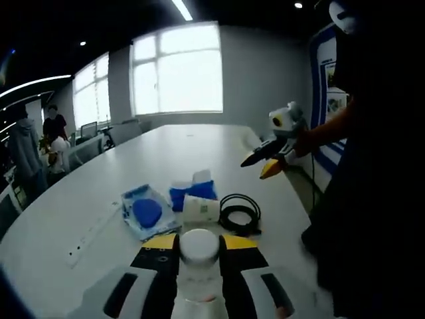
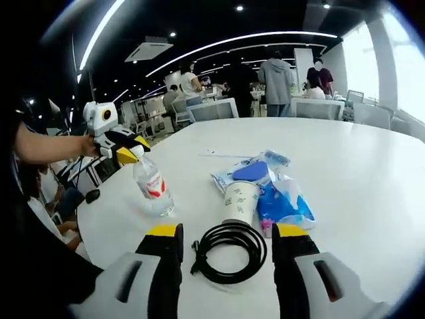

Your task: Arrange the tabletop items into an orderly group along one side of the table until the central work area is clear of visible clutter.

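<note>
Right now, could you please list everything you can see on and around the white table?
clear plastic water bottle: one, white cap, red label, held upright at the table's edge.
white paper cup: one, mid-table.
coiled black cable: one, beside the cup.
blue tissue pack: one, beside the cup.
blue-and-white pouch: one, behind the cup.
white table: one.
people: several, background.
left gripper: shut on bottle.
right gripper: open, around cable.
</note>
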The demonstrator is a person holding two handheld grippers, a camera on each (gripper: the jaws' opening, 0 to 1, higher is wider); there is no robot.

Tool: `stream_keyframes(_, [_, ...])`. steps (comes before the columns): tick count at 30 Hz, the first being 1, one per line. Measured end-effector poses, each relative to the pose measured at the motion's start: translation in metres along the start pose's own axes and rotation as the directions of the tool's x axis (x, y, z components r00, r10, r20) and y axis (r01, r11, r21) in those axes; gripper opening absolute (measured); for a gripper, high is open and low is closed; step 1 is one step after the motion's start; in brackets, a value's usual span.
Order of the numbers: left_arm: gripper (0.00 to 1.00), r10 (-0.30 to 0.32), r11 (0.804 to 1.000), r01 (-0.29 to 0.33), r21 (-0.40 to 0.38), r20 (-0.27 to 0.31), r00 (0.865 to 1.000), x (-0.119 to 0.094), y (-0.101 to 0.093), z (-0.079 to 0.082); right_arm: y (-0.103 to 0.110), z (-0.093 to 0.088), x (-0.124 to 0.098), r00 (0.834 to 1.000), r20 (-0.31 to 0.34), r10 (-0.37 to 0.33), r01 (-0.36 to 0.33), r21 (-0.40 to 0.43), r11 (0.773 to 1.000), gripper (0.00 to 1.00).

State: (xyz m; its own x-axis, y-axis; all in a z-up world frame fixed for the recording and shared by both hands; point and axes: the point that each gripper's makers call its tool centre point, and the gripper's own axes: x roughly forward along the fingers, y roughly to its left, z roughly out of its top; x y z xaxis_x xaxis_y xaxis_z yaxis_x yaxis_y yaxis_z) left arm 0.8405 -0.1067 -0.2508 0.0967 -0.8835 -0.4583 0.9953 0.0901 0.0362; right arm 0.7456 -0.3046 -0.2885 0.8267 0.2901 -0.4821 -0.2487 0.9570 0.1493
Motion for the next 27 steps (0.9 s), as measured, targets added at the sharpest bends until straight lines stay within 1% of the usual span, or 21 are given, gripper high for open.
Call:
stream_keyframes(5, [0.20,0.020,1.000,-0.020,-0.012,-0.013,1.000,0.000,-0.001,-0.001,-0.004,-0.004,-0.002,1.000,-0.006,-0.015,0.015,0.005,1.000,0.49])
stream_keyframes(7, [0.20,0.046,0.998,-0.048,-0.041,-0.029,0.999,-0.001,0.003,-0.002,-0.005,-0.004,-0.002,1.000,-0.008,-0.019,0.019,0.006,1.000,0.48])
stream_keyframes(8, [0.20,0.050,0.997,-0.052,-0.055,-0.031,0.998,-0.001,0.004,-0.003,-0.006,-0.004,-0.002,1.000,-0.007,-0.021,0.022,0.006,1.000,0.48])
stream_keyframes(12, [0.20,0.072,0.995,-0.075,-0.072,-0.046,0.996,-0.001,0.008,-0.005,-0.007,-0.002,-0.002,1.000,-0.003,-0.026,0.026,0.006,1.000,0.47])
stream_keyframes(14, [0.19,0.088,0.991,-0.093,-0.095,-0.057,0.994,0.000,0.010,-0.004,-0.008,-0.001,-0.001,1.000,0.000,-0.027,0.027,0.008,1.000,0.46])
stream_keyframes(15, [0.19,0.112,0.986,-0.118,-0.114,-0.059,0.992,0.000,0.012,-0.003,-0.008,-0.001,-0.001,1.000,0.002,-0.028,0.028,0.009,1.000,0.46])
stream_keyframes(16, [0.19,0.121,0.984,-0.128,-0.124,-0.062,0.991,0.000,0.013,-0.003,-0.008,0.000,-0.001,1.000,0.004,-0.029,0.029,0.008,1.000,0.46])
stream_keyframes(19, [0.19,0.164,0.976,-0.173,-0.130,-0.082,0.983,-0.001,0.018,-0.003,-0.008,0.002,-0.002,0.999,0.012,-0.031,0.031,0.010,0.999,0.46])
stream_keyframes(20, [0.19,0.160,0.976,-0.170,-0.132,-0.084,0.984,-0.001,0.017,-0.003,-0.008,0.002,-0.002,0.999,0.013,-0.031,0.031,0.010,0.999,0.46])
stream_keyframes(22, [0.19,0.204,0.965,-0.218,-0.145,-0.103,0.974,-0.003,0.023,-0.005,-0.009,0.001,-0.002,0.999,0.016,-0.035,0.034,0.015,0.999,0.46])
stream_keyframes(24, [0.19,0.221,0.959,-0.236,-0.158,-0.110,0.969,-0.004,0.025,-0.005,-0.010,0.000,-0.003,0.999,0.016,-0.036,0.036,0.019,0.999,0.46])
stream_keyframes(26, [0.19,0.247,0.945,-0.266,-0.188,-0.118,0.962,-0.006,0.029,-0.005,-0.011,-0.002,-0.003,0.999,0.016,-0.036,0.035,0.022,0.999,0.46])
stream_keyframes(27, [0.19,0.262,0.941,-0.282,-0.189,-0.124,0.957,-0.008,0.032,-0.005,-0.011,-0.002,-0.004,0.999,0.015,-0.035,0.035,0.022,0.999,0.46])
